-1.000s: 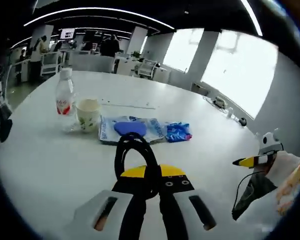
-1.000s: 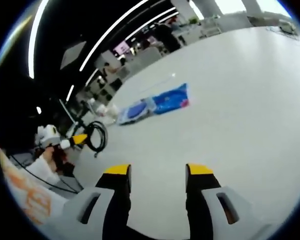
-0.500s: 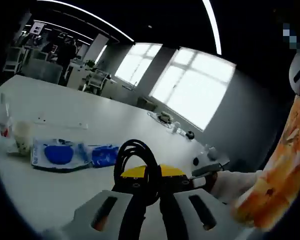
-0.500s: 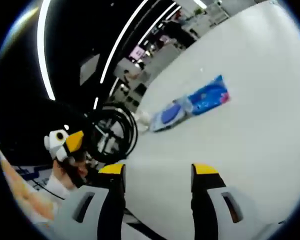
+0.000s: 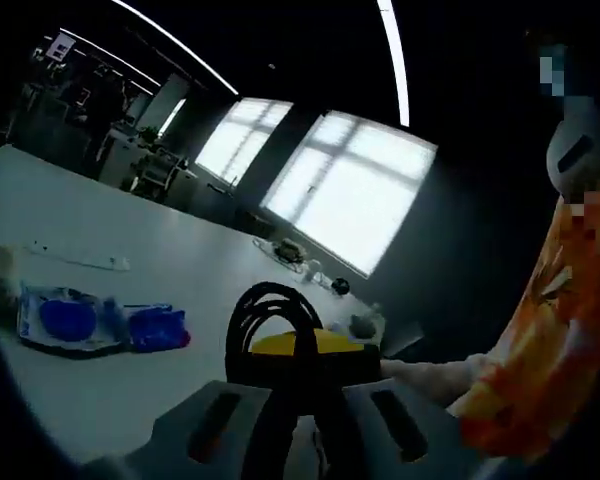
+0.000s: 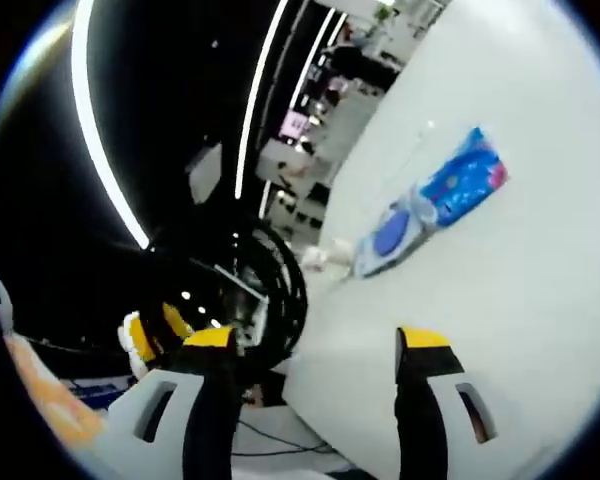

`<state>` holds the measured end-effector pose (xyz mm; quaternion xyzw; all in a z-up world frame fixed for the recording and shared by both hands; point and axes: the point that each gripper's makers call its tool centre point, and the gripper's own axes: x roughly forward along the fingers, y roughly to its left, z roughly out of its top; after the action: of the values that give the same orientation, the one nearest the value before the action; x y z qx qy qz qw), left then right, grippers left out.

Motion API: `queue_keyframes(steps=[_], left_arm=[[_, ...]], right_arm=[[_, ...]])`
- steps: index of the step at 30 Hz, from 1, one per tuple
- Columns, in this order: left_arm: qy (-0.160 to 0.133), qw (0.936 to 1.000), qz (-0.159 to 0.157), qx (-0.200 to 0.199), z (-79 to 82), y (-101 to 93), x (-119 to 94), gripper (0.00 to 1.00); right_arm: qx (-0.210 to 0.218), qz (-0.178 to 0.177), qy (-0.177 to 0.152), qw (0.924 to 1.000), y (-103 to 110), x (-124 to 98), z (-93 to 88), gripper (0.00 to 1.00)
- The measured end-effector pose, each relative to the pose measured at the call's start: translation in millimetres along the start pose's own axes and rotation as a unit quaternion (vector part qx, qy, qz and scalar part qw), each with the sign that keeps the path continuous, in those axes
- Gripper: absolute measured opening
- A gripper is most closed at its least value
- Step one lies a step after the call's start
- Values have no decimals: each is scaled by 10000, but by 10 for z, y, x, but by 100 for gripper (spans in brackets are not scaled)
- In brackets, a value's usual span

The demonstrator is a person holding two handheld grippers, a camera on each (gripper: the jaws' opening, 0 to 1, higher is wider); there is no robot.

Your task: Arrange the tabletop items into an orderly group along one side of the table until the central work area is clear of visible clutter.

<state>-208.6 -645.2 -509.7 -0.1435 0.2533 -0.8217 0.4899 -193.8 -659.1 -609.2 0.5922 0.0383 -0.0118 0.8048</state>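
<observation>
Left gripper (image 5: 298, 372) is clamped on a coiled black cable (image 5: 272, 312), lifted above the white desk (image 5: 160, 270). Right gripper (image 6: 318, 350) stands wide, holding nothing, over the desk's edge. Farther out lie a blue packet (image 5: 158, 327) touching a clear pouch (image 5: 65, 318), near the far side

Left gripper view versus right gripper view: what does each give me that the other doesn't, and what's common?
Left gripper view: bright windows behind the table's far edge. Right gripper view: the open right tool over the table and a pink screen in the background. Shared: the white table, the blue packets, ceiling light strips, and the left tool shut on the coiled black cable.
</observation>
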Motion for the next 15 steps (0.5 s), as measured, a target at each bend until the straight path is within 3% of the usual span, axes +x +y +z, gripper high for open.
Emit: queue_keyframes(steps=[3, 6, 8, 9, 11, 15], left_arm=[[42, 10000, -63, -55, -33, -45, 74, 0], [53, 10000, -83, 0, -36, -64, 84, 0], [-165, 9994, -233, -169, 43, -117, 75, 0], [-176, 9996, -143, -162, 49, -66, 50, 0], [-220, 9995, -113, -187, 76, -37, 32, 0], [-263, 9995, 31, -159, 94, 18, 9, 0]], right_arm=[[415, 372, -107, 9984, 117, 80, -15, 59], [341, 485, 61, 9982, 157, 81, -54, 26], [147, 370, 21, 9992, 114, 50, -34, 14], [332, 540, -110, 9979, 171, 31, 14, 12], [561, 505, -377, 9964, 122, -6, 138, 7], [373, 314, -304, 9983, 107, -53, 153, 6]])
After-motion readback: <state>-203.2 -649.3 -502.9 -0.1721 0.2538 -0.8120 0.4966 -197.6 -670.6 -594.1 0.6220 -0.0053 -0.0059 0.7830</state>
